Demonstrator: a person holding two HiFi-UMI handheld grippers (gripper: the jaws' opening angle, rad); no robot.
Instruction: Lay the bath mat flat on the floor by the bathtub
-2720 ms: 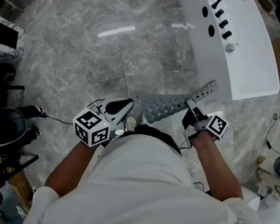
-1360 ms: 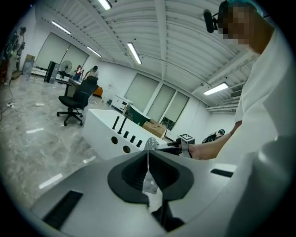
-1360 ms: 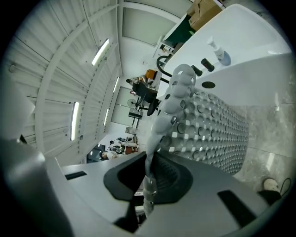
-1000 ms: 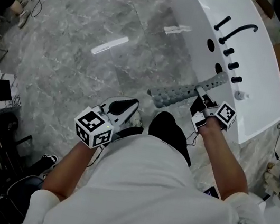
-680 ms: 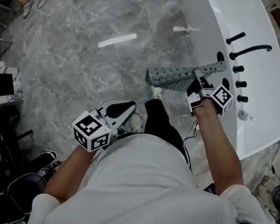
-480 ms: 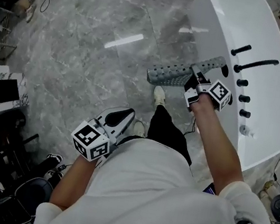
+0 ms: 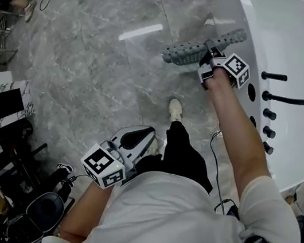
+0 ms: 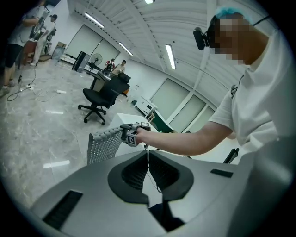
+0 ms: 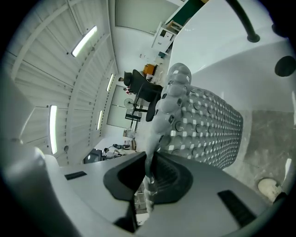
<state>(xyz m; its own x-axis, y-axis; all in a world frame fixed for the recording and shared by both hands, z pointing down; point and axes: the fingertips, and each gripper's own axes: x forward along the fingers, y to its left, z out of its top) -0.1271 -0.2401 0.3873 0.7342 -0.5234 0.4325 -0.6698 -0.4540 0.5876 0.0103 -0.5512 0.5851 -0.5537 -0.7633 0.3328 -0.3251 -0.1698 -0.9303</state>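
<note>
- Mat (image 7: 188, 53), gray and bumpy, hangs over the floor (image 7: 93, 61), just beside the white bathtub (image 7: 295, 50).
- The right hand-held gripper (image 7: 210, 50) is shut tight on one edge of the mat.
- The left hand-held gripper (image 7: 148, 135) is closed with nothing in it, near the person's leg (image 7: 184, 155).

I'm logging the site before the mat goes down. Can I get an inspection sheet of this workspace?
Surface: glossy grey marble floor beside the white bathtub.
Job's things: bath mat hangs from one edge, not laid flat.
Clutter: nothing seen by the bathtub; person's shoe stands nearby.
Grippers: right gripper fingers shut on the bath mat's edge; left gripper shut, empty.
Cables: black cable trails beside the person's leg.
Surroundings: office chair farther off in an open hall.
</note>
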